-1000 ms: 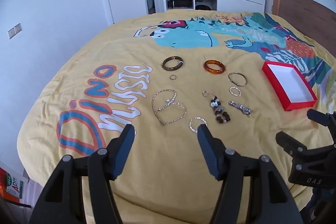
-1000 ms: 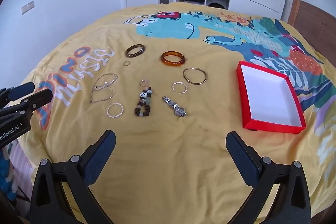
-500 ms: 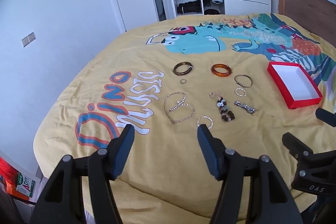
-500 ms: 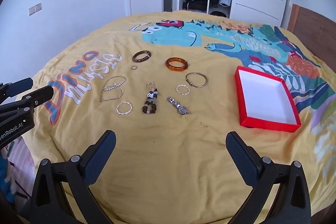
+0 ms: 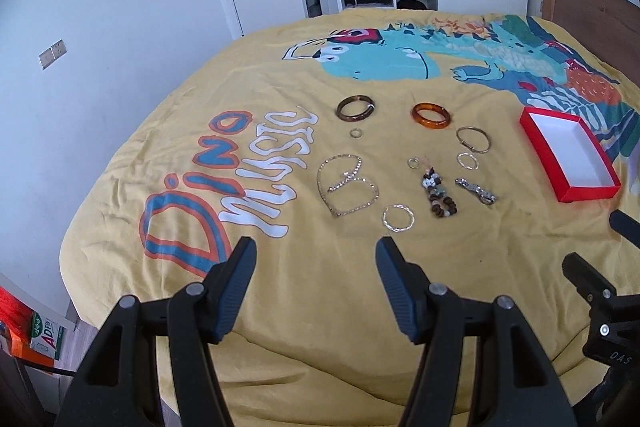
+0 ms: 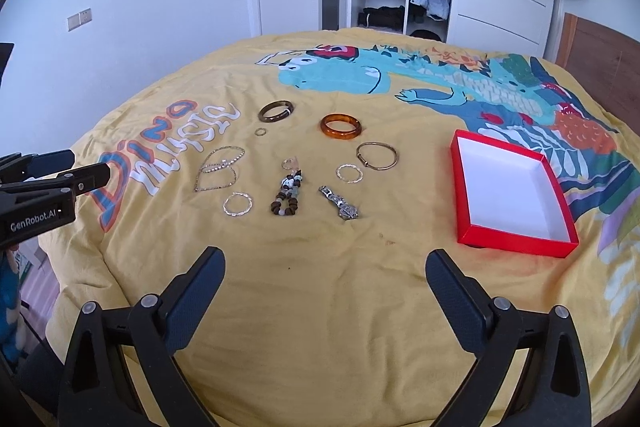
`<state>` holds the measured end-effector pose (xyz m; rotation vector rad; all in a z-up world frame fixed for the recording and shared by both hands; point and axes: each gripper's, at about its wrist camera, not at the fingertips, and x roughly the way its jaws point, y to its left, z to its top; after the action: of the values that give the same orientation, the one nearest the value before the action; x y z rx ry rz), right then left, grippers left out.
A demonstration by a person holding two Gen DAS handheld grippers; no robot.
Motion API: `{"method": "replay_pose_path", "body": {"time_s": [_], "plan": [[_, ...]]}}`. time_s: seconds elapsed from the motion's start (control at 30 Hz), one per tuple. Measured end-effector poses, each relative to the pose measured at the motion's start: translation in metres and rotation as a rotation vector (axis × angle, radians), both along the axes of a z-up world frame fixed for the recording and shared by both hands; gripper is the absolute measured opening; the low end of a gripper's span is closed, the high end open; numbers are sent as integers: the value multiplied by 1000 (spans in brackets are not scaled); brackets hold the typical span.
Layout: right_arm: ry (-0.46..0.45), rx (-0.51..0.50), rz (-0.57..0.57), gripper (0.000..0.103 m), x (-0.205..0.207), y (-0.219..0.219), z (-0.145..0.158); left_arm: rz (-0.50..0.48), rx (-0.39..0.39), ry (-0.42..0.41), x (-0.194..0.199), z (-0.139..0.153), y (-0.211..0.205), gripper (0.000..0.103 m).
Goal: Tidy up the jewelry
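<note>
your left gripper [image 5: 312, 263] sits at the bottom centre of its frame, jaws spread partway with nothing between them, the ribbed blue-black pads facing each other over bare yellow bedspread [image 5: 320, 307]. your right gripper [image 6: 324, 275] hangs low in its own frame with the jaws spread wider, also empty.

the jewelry lies scattered across the middle of both frames on the soft, slightly wrinkled cotton. toward the top of the cluster a dark brown glossy bangle [image 5: 355, 108] lies to the left and a translucent amber bangle [image 5: 431, 115] to the right, well apart. just below the dark one is a tiny metal ring [image 5: 355, 133]. in the left part of the cluster a sparkly rhinestone chain necklace [image 5: 347, 189] is looped on itself. below and right of it lies a twisted silver hoop [image 5: 398, 217]. a beaded bracelet [image 5: 438, 197] of brown and pale round beads sits in the centre, with a chunky silver link piece [image 5: 476, 190] beside it on the right. above that are a small thin hoop [image 5: 467, 161] and a thin gold wire bangle [image 5: 473, 139].

at the right edge of the left frame, and right of centre in the right frame, an open rectangular red box [image 6: 464, 187] with a smooth white inside rests flat on the bed, apart from every piece.
</note>
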<state>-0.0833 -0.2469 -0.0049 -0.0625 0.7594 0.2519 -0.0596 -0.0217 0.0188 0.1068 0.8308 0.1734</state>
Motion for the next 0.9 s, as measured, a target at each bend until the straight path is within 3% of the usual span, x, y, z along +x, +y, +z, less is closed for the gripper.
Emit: {"method": "replay_pose_path", "body": {"time_s": [0.2,0.37,0.43,0.67,0.9], "plan": [[33,40,16,86,10,-13,-14,-1,8,23,13,-13,-1,60],[56,87,17,77,22,-24,-23,-16,-31,49,26,-25,1,60],[60,91,24,69,30,-24,-25,-20,-47,58,31,-31,2,60],[76,102,60,64,53,-23,-33,-29,-105,66,46,-48,3,60],[92,114,100,63,76,-21,-44,-52,-86,71,66,-63,-9,60]]}}
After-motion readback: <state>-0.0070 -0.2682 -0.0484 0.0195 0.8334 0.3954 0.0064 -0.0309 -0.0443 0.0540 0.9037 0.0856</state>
